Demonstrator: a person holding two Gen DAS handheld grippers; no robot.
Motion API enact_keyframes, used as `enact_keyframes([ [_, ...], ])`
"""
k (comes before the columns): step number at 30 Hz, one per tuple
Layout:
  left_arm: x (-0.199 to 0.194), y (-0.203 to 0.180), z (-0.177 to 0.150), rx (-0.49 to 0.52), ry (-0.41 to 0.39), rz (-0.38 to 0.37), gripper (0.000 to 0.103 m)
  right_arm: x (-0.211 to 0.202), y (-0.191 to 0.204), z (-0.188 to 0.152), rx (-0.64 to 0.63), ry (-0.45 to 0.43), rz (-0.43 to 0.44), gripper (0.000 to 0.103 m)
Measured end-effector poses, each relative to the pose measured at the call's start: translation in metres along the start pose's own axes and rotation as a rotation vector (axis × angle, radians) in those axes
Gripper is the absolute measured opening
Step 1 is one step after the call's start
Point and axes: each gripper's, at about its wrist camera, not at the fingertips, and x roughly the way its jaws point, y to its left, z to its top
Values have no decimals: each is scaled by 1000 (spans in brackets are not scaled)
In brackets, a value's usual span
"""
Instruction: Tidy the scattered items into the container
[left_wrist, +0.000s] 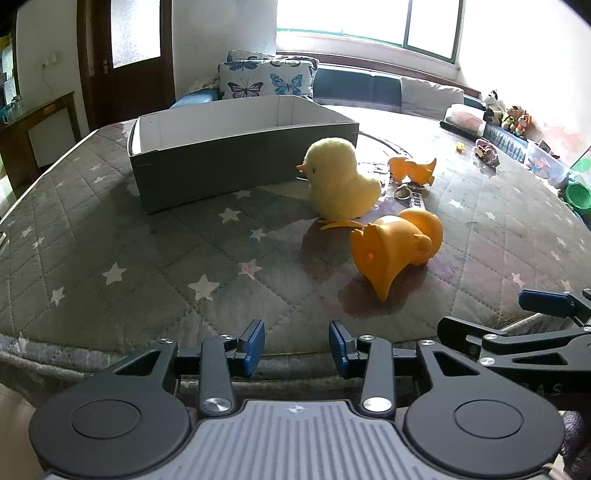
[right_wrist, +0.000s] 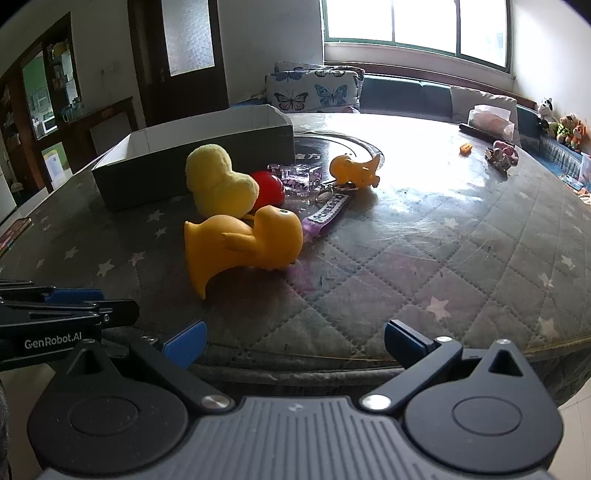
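Grey open-topped cardboard box (left_wrist: 207, 173) at the far left of the grey star-quilted tabletop (left_wrist: 110, 258), inside looking empty. Just in front of its right end, fluffy yellow plush chick (left_wrist: 340, 181) upright, beak toward the box. Nearer than the chick, large orange rubber duck (left_wrist: 395, 243) tipped on its side. Behind the chick, red ball (right_wrist: 269, 190) touching it, clear plastic block (right_wrist: 293, 177) and small orange duck toy (right_wrist: 354, 170). Purple lettered keychain strap (right_wrist: 327, 212) between both ducks. Left gripper (left_wrist: 297, 347) at the near edge, jaws partly open, holding nothing. Right gripper (right_wrist: 295, 345) beside it, jaws wide open, holding nothing.
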Motion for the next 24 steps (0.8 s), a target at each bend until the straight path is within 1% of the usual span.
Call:
enact_keyframes([
  [5,1,-2,-2,4,17,9,42,0,5,-2,-23,-1,-12,103],
  [24,1,-7,-5,15,45,26,42,0,3,-6,-9,38,7,103],
])
